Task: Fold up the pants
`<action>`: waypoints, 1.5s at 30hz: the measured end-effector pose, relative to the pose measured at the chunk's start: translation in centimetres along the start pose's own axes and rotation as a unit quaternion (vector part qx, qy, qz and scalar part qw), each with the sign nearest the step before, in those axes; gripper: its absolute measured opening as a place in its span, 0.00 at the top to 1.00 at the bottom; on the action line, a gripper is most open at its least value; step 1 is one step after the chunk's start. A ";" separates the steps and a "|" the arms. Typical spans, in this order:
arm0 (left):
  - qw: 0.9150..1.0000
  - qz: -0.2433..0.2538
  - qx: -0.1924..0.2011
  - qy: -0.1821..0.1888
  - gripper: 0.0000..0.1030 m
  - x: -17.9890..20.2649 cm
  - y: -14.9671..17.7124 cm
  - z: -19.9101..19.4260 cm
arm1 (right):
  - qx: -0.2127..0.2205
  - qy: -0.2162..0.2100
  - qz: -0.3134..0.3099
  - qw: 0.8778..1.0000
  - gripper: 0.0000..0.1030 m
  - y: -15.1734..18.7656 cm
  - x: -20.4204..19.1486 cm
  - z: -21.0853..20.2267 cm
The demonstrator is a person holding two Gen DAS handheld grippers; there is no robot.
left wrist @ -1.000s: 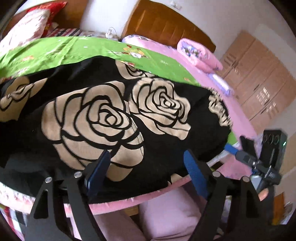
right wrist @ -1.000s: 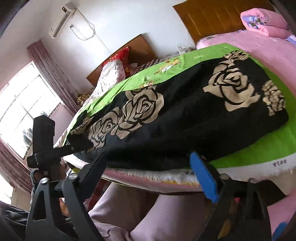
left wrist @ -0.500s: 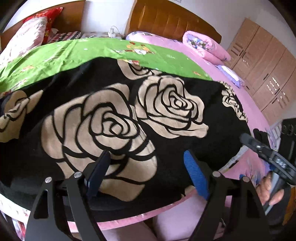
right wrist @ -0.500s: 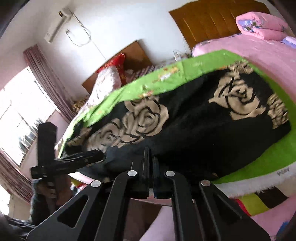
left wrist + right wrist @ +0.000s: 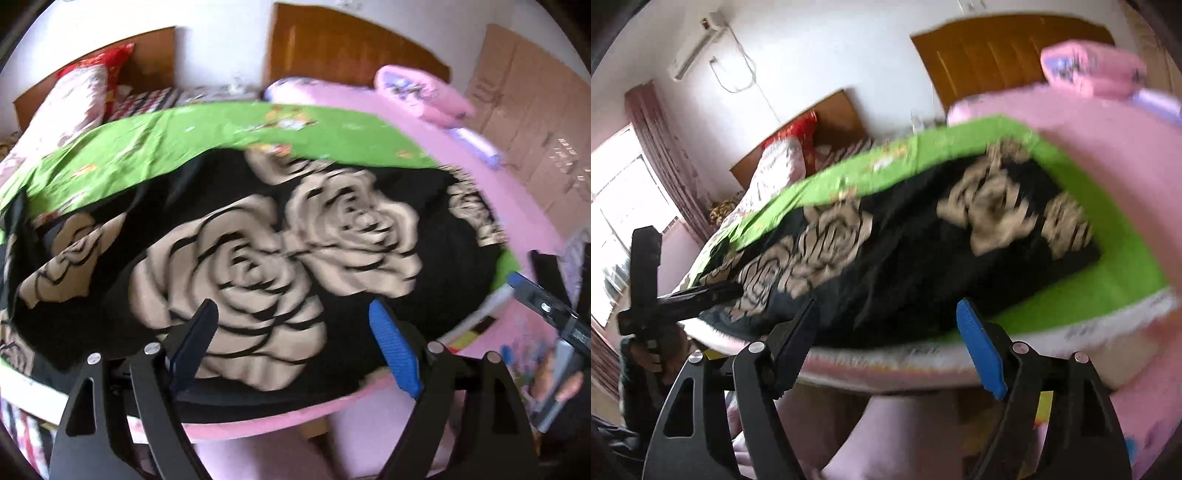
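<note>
**Pants Flat on the Bed, Both Grippers Empty**

The pants (image 5: 258, 258), black with big tan roses, lay spread lengthwise along the near edge of the bed (image 5: 258, 424), on top of a green sheet (image 5: 147, 147). The left gripper (image 5: 291, 350) hovered at that edge, jaws wide apart, nothing between them. The right gripper (image 5: 886, 343) waited further along, jaws also apart and empty. Both views were smeared by motion, so whether one fold was already in place was hard to say; the cloth looked doubled at most. No compact bundle showed, and most of the folding seemed left.
</note>
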State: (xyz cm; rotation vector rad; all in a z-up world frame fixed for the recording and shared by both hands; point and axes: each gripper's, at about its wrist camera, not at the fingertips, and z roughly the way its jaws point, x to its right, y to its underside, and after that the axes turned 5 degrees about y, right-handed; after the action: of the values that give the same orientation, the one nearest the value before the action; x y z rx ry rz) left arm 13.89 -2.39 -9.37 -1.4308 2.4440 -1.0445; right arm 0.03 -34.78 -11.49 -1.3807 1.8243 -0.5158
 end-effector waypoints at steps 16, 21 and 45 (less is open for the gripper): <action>1.000 -0.001 -0.001 -0.006 0.10 0.0 2.4 2.3 | 0.007 0.083 -0.013 0.996 0.38 -3.4 1.9 2.9; 0.996 -0.059 0.066 -0.013 0.09 -5.2 3.2 -3.4 | 0.008 0.012 -0.101 0.995 0.32 -4.9 -7.4 5.2; 0.888 -0.429 0.109 -0.122 0.36 -46.2 -3.5 -7.1 | -0.085 -0.096 -0.237 0.963 0.31 -5.8 -25.9 20.6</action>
State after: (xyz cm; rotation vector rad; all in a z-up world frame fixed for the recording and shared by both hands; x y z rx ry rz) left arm 38.57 37.39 -12.43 -2.4348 1.4245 -1.1031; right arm 22.45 -9.74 -11.37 -1.9307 1.4063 -0.4519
